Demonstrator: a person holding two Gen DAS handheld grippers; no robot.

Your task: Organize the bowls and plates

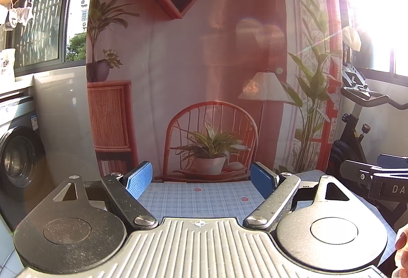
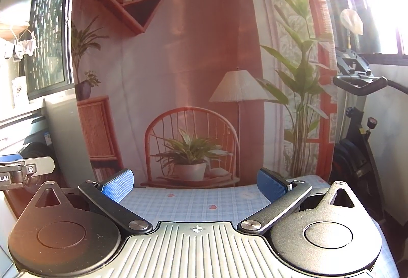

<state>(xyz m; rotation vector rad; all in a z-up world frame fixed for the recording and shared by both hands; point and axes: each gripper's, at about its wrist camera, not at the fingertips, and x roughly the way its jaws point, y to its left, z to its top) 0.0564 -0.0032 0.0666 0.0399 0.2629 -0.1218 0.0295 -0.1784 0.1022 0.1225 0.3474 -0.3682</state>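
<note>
No plates or bowls show in either view. My left gripper (image 1: 201,181) is open and empty, its blue pads wide apart above the table with the light blue checked cloth (image 1: 199,197). My right gripper (image 2: 195,185) is also open and empty above the same cloth (image 2: 199,201). The right gripper shows at the right edge of the left wrist view (image 1: 377,176). The left gripper shows at the left edge of the right wrist view (image 2: 25,168). Both are held level and point at the back wall.
A printed backdrop (image 1: 204,61) of a chair, plants and shelves hangs behind the table's far edge. A washing machine (image 1: 17,155) stands at the left. An exercise bike (image 2: 357,125) stands at the right. Strong sunlight glares from the right window.
</note>
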